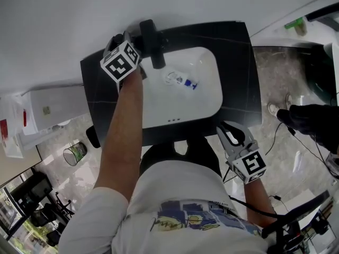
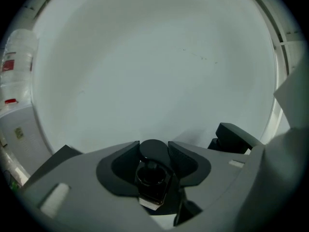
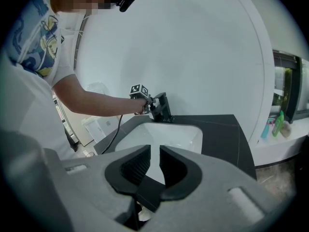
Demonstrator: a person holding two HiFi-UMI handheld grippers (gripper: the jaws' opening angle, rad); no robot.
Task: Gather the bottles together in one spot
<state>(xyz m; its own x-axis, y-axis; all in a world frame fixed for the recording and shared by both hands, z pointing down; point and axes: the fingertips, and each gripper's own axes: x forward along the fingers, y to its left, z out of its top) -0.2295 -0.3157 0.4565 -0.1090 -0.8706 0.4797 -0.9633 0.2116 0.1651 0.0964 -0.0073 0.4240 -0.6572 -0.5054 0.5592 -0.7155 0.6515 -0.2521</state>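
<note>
Where the black counter carries a white sink, the left gripper, beside the black faucet, has its fingers closed on 1 dark bottle; the right gripper shows fingers narrowly apart, empty; 1 clear blue-capped bottle lies in the sink.

left arm bare and stretched forward, away from the body; left gripper at its end, pads pressed on a small dark bottle; right arm bent, kept close by the hip; right gripper held low, jaws a narrow gap apart with nothing between them
</note>
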